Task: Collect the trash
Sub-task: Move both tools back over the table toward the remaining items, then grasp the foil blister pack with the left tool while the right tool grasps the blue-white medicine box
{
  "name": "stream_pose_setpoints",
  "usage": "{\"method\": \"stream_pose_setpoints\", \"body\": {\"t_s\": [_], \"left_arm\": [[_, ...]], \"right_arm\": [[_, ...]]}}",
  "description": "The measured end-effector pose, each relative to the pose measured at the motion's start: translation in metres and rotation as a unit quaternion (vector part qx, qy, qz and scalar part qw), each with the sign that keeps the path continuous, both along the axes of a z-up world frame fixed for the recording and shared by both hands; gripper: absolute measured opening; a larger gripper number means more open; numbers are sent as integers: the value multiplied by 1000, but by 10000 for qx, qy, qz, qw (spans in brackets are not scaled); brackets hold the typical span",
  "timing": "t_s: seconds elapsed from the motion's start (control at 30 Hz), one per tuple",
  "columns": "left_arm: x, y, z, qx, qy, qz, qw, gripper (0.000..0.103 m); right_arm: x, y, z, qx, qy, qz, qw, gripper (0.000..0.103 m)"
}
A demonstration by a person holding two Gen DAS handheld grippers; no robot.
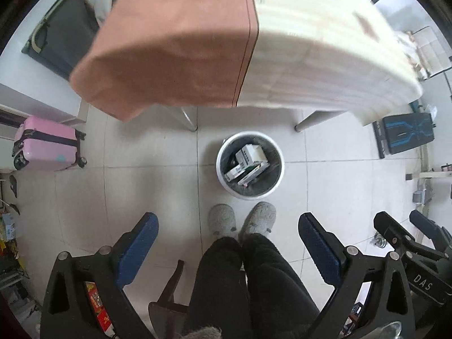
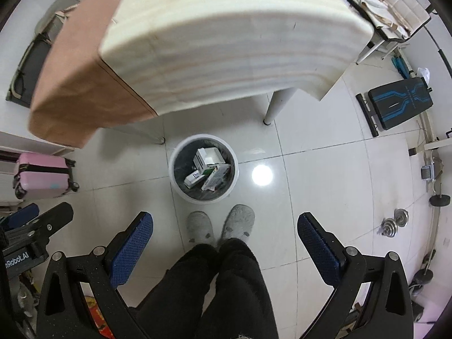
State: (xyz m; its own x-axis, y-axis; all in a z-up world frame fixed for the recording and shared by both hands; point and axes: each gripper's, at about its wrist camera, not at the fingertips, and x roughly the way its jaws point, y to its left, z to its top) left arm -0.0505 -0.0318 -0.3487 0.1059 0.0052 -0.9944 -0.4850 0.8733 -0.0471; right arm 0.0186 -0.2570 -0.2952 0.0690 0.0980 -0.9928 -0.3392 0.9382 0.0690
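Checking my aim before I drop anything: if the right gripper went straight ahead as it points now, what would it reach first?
Probably the white trash bin on the floor, or the tile just beside it. The open right gripper holds nothing, and nothing blocks the way.

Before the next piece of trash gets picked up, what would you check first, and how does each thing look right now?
1. Left gripper open and holding nothing: ok.
2. Right gripper open and holding nothing: ok.
3. Trash bin upright on the floor, just ahead of the person's slippers: ok.
4. Room left in the bin: ok, the boxes inside lie below the rim.
5. Trash left on the table: cannot tell, the tabletop is blurred and only partly in view.
6. Floor around the bin free of dropped trash: ok.
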Motion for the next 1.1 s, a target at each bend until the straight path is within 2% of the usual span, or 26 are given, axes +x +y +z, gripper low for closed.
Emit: {"method": "stream_pose_setpoints", "body": {"t_s": [0.1, 0.27, 0.43, 0.6, 0.73, 0.9, 1.03, 1.1], "left_arm": [[3, 5, 26, 24, -180, -8, 9998, 101], [27, 17, 70, 336, -528, -58, 9980, 101], [79, 29, 95, 575, -764, -81, 9954, 101], [148, 44, 109, 578, -715, -16, 9958, 101], [218, 57, 101, 264, -618, 329, 9972, 101], [307, 67, 67, -337, -318, 786, 9958, 101], [369, 69, 27, -943, 30, 1186, 9885, 100], [395, 72, 5, -1274, 148, 1541, 9797, 100]], "right_arm": [[-2, 1, 31, 110, -86, -108, 9998, 103], [16, 2, 79, 504, -155, -522, 9972, 103], [67, 3, 112, 711, -289, -870, 9932, 103], [140, 4, 120, 688, -369, -1026, 9917, 103], [209, 1, 110, 664, -389, -1078, 9912, 103], [320, 6, 79, 531, -298, -968, 9934, 103], [405, 17, 49, 247, -127, -584, 9979, 103], [440, 24, 36, 198, -30, -343, 9992, 103]]}}
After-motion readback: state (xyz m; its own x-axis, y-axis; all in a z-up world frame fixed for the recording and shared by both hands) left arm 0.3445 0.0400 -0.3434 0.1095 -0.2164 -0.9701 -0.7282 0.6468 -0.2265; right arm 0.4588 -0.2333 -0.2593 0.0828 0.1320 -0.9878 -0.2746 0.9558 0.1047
